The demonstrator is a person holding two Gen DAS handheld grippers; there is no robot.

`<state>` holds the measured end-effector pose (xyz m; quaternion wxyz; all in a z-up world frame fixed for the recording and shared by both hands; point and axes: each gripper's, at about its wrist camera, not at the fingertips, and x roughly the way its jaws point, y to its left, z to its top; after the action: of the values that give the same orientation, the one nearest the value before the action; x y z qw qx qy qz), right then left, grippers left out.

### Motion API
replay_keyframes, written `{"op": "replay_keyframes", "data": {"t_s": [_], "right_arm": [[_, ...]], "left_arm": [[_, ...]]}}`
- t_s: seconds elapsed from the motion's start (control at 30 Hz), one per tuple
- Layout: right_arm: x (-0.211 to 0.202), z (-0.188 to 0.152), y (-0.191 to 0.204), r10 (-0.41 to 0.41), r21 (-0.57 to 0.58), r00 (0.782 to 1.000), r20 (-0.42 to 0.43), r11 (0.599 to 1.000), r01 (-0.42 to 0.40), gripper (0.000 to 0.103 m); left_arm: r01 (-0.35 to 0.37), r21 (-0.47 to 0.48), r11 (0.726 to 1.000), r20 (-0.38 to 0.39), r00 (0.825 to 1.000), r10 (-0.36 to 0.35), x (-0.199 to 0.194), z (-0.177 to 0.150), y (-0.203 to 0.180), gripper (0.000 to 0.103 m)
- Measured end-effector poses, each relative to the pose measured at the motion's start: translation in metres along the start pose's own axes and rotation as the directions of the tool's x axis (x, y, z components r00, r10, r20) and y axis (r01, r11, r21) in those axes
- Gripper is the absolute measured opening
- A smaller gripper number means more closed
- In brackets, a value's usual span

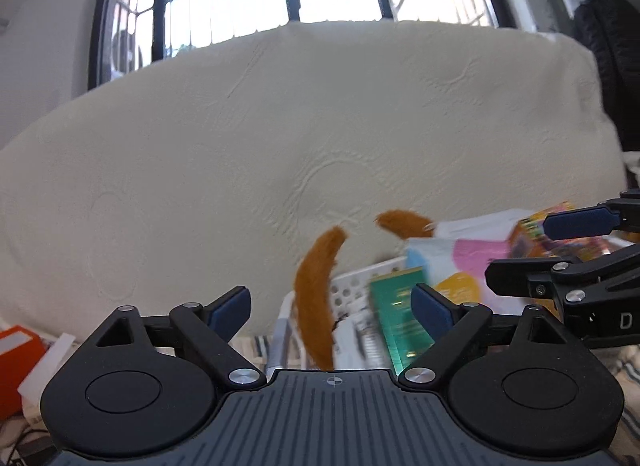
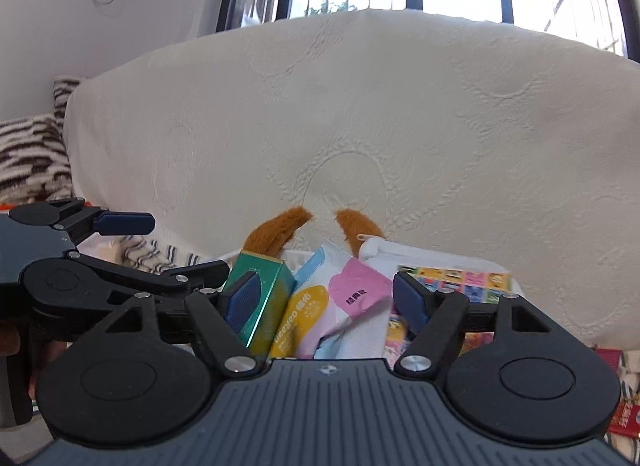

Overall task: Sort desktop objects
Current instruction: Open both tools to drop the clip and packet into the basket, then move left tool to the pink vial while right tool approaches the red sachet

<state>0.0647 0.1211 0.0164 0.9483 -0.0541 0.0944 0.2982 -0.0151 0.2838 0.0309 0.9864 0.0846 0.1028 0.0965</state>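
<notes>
A white perforated basket [image 1: 352,286] holds a green box [image 1: 400,314], a pastel wipes pack [image 1: 460,258], a colourful cartoon box [image 1: 560,238] and a brown furry headband [image 1: 316,298]. My left gripper [image 1: 332,306] is open and empty just in front of the basket. My right gripper [image 2: 328,298] is open and empty above the same items: the green box [image 2: 260,286], the wipes pack [image 2: 340,298], the cartoon box [image 2: 460,278] and the brown furry headband [image 2: 276,234]. Each gripper shows in the other's view, the right one [image 1: 532,246] and the left one [image 2: 176,246].
A large cream cushion [image 1: 280,137] stands right behind the basket. An orange box [image 1: 16,366] and white papers lie at the left. A zebra-striped pillow [image 2: 28,157] is far left. Red packets [image 2: 624,406] lie at the right. Barred windows are behind.
</notes>
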Motion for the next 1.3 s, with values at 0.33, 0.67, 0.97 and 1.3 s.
{"op": "replay_keyframes", "data": {"t_s": [0.33, 0.67, 0.97, 1.3], "right_arm": [[-0.095, -0.024, -0.071, -0.126, 0.065, 0.992, 0.012, 0.99, 0.125, 0.082], [-0.133, -0.086, -0.168, -0.268, 0.182, 0.934, -0.237, 0.932, 0.314, 0.079], [-0.123, -0.09, -0.205, -0.278, 0.217, 0.915, -0.294, 0.912, 0.347, 0.073], [-0.112, -0.1, -0.23, -0.277, 0.171, 0.912, -0.303, 0.926, 0.338, 0.075]], "left_arm": [[0.142, 0.05, 0.989, 0.073, 0.987, -0.145, -0.075, 0.014, -0.056, 0.093], [0.372, 0.078, 0.925, -0.046, 0.928, -0.369, -0.088, -0.023, -0.16, 0.093], [0.505, 0.127, 0.854, -0.158, 0.86, -0.486, -0.037, -0.036, -0.238, 0.087], [0.452, 0.153, 0.879, -0.294, 0.87, -0.396, 0.03, -0.054, -0.27, 0.07]]}}
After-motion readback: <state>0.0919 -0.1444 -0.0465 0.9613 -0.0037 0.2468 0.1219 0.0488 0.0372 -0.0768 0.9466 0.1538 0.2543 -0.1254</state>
